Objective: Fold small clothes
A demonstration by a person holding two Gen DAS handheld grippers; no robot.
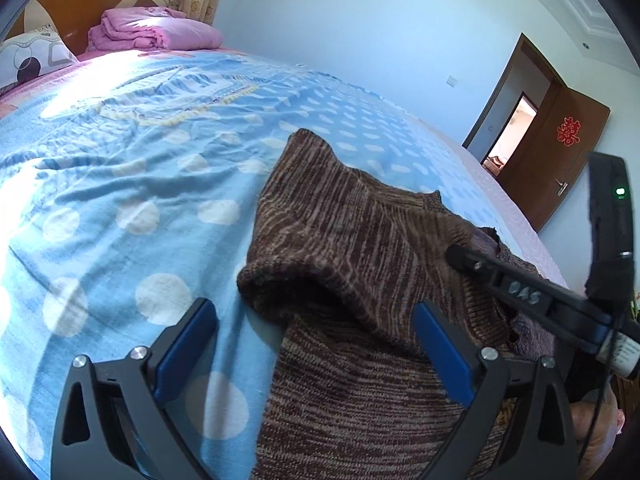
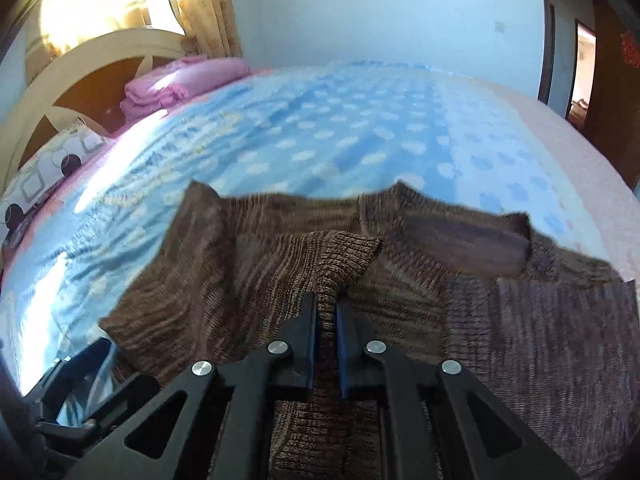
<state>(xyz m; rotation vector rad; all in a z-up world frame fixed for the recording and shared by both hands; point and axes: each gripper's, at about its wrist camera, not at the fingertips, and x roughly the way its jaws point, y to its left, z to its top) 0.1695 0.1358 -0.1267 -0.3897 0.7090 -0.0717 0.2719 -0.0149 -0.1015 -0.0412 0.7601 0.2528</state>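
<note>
On the bed: a brown knitted sweater (image 1: 360, 240) lies flat on the blue dotted blanket (image 1: 120, 184), so that the cloth has a wide and soft support for folding.
Sweater position: in the left wrist view it fills the area from 3 to 6 o'clock; in the right wrist view it covers the lower half, from 4 to 8 o'clock.
Right gripper (image 2: 327, 312): it is clenched on a ridge of the brown knit, which stands up between the blue pads; I judge this pinch is there to carry one part of the sweater over the body.
Picked part: it seems to be a sleeve or a side edge, and its free end (image 2: 352, 248) lies toward 12 o'clock from the jaws.
Left gripper (image 1: 316, 344): it is released, the jaws stand wide, and no cloth is between the pads (image 1: 188, 344); the folded hem lies just ahead of them.
Reason for the left pose: probably it waits beside the fold to press or take the next edge.
Far objects: a pink folded quilt (image 1: 152, 32) and a pillow (image 1: 32, 56) rest at 10 o'clock, well apart from the work.
Task progress: the fold looks partly made, not finished.
</note>
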